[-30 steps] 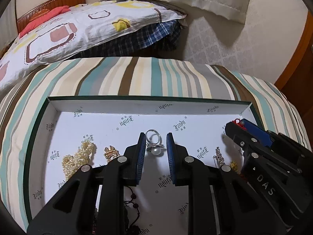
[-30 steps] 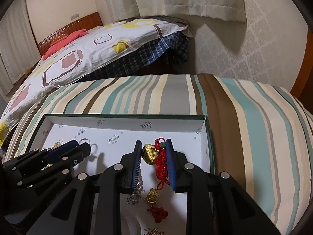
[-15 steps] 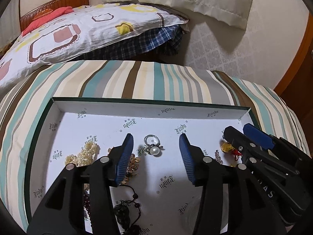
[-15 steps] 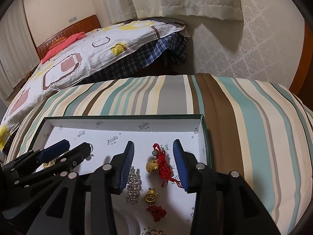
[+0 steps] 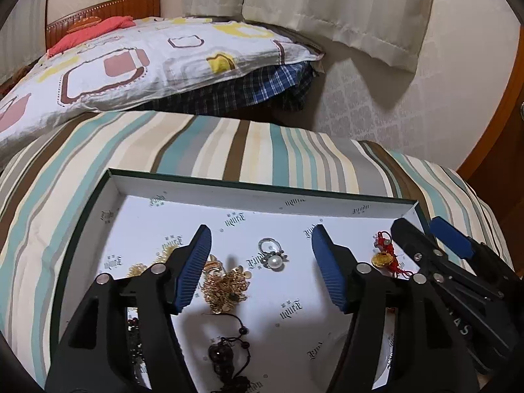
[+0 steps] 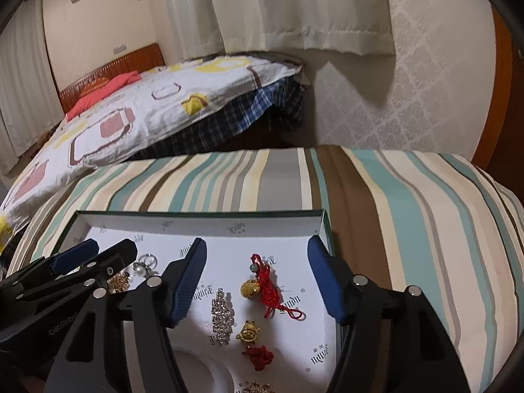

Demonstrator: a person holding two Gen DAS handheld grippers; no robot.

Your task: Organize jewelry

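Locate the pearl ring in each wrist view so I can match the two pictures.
Left wrist view: the pearl ring lies on the tray floor, near centre, between the open left gripper's fingers.
Right wrist view: it sits far left, partly hidden behind the left gripper.
Shared landmark: the red cord charm with the gold bell.

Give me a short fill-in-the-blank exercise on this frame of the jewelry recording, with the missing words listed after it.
1. Both the left gripper and the right gripper have their jaws ____.
2. The ring lying between the left gripper's fingers carries a white ____.
3. The cord tied to the gold charm is ____ in color.
4. All the jewelry lies inside a shallow ____ whose outer rim is dark green.

Missing words: open; pearl; red; box
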